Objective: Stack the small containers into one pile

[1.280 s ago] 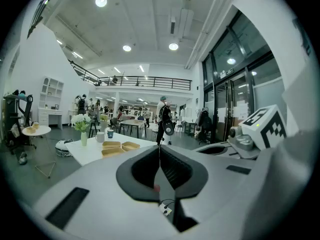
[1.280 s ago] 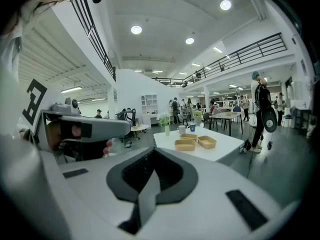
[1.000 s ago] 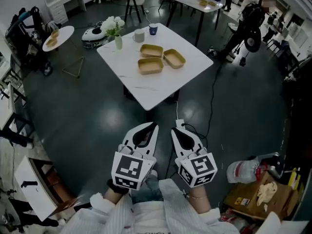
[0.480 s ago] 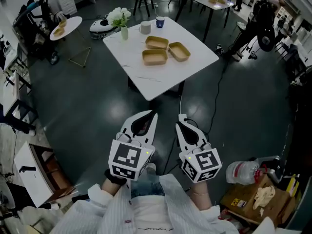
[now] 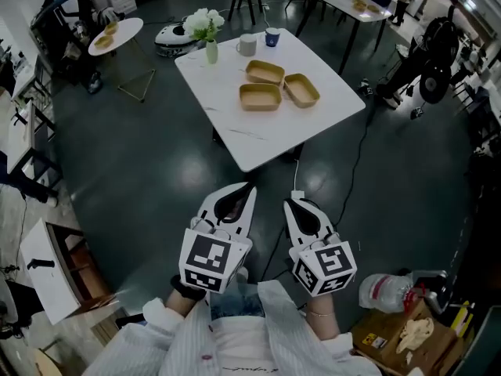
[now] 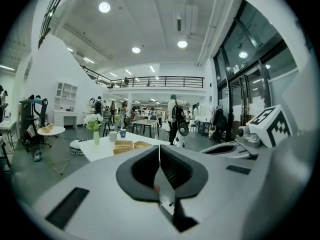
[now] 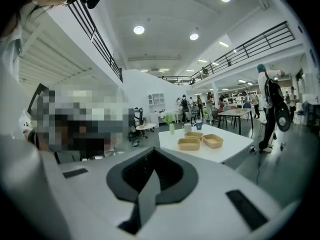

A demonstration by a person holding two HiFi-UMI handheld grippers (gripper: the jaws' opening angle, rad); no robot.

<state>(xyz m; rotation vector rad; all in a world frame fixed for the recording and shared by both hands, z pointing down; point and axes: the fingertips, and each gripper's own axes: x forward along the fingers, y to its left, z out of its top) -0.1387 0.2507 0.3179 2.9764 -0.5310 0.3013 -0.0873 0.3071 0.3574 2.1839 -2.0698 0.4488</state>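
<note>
- The white table (image 5: 235, 128) held three containers (image 5: 260, 97) side by side, none stacked yet.
- Left gripper (image 5: 244, 191) and right gripper (image 5: 291, 207) hung closed and empty, well short of that table.

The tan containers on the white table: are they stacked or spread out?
Spread out. The three tan containers lie side by side on the white table, none nested in another.

Open floor (image 5: 156, 155) before the white table (image 5: 258, 135); vase (image 5: 211, 51), grey mug (image 5: 247, 45), blue cup (image 5: 272, 37) beyond the containers (image 5: 261, 96).
</note>
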